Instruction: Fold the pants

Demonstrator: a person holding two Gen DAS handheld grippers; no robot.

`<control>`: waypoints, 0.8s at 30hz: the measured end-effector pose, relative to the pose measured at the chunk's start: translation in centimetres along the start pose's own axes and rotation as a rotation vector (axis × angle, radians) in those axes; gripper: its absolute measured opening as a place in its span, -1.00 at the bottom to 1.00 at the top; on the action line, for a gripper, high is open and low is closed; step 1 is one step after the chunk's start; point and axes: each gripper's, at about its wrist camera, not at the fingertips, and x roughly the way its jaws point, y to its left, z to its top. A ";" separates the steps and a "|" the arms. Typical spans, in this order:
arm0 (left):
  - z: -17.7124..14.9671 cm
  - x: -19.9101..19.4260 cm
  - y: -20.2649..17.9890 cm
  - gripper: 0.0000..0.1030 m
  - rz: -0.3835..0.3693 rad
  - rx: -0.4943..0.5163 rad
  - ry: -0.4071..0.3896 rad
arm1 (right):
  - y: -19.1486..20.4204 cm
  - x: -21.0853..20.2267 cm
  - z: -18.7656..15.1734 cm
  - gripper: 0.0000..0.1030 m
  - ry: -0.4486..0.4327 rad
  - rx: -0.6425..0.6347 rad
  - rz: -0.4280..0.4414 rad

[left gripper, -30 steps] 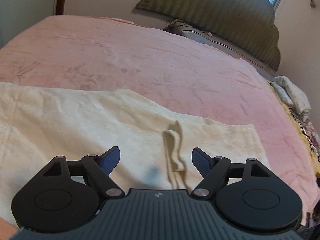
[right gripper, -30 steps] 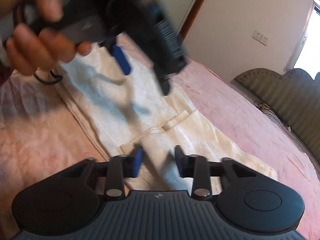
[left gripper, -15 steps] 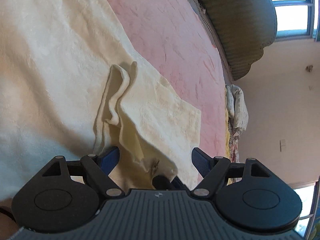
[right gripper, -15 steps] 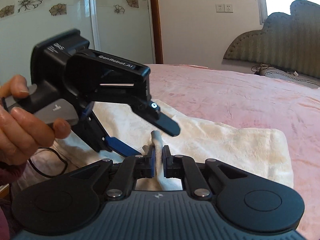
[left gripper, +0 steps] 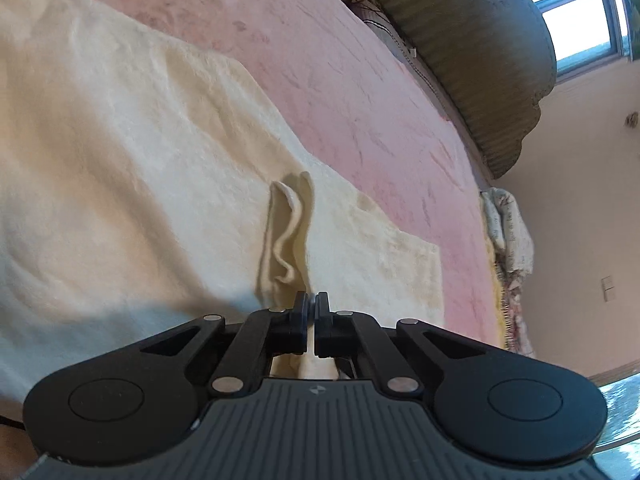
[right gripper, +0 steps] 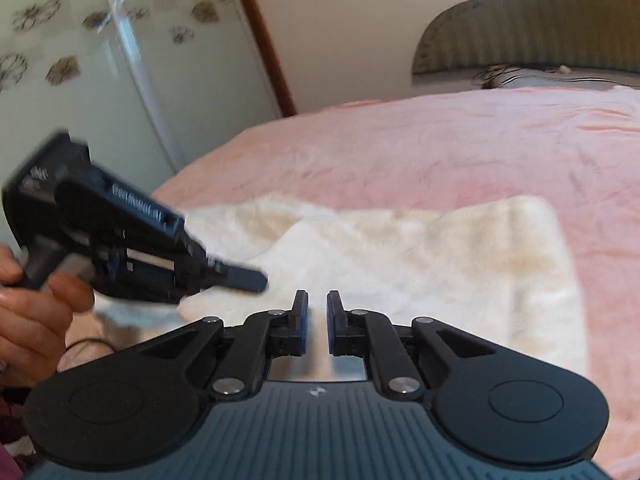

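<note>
1. Where the pink bedspread (left gripper: 360,92) fills the upper frame, a green headboard (left gripper: 480,40) and window (left gripper: 580,12) sit upper right.
2. Cream pants (left gripper: 140,184) lie flat, long axis running upper left to lower right in left view.
3. Left gripper (left gripper: 311,312) clamped on a raised pants fold.
4. Right gripper (right gripper: 317,320) slightly apart over the pants; grip unclear.

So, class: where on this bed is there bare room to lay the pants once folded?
Free: the pink bedspread between the pants and the headboard. Crowded: the near edge, with the left gripper and right gripper at the cloth.
</note>
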 end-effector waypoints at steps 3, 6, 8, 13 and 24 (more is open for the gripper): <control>-0.4 1.1 0.9 -0.94 0.018 -0.025 0.038 | 1.7 2.2 -0.7 -0.83 0.052 -0.098 -0.064; -0.5 0.5 0.9 -0.94 0.006 -0.013 0.023 | 1.6 1.4 -0.1 -0.82 0.041 -0.053 -0.048; -0.3 0.0 0.8 -0.89 -0.014 -0.004 0.012 | 1.0 0.9 0.0 -0.82 0.034 -0.026 -0.050; -0.1 -0.9 1.1 -0.74 -0.076 -0.006 0.038 | 1.7 -1.3 0.2 -0.76 0.005 -0.087 -0.071; -0.4 -0.6 -0.1 -0.10 -0.066 0.012 0.044 | 7.7 1.1 -2.1 0.10 0.063 -0.516 -0.175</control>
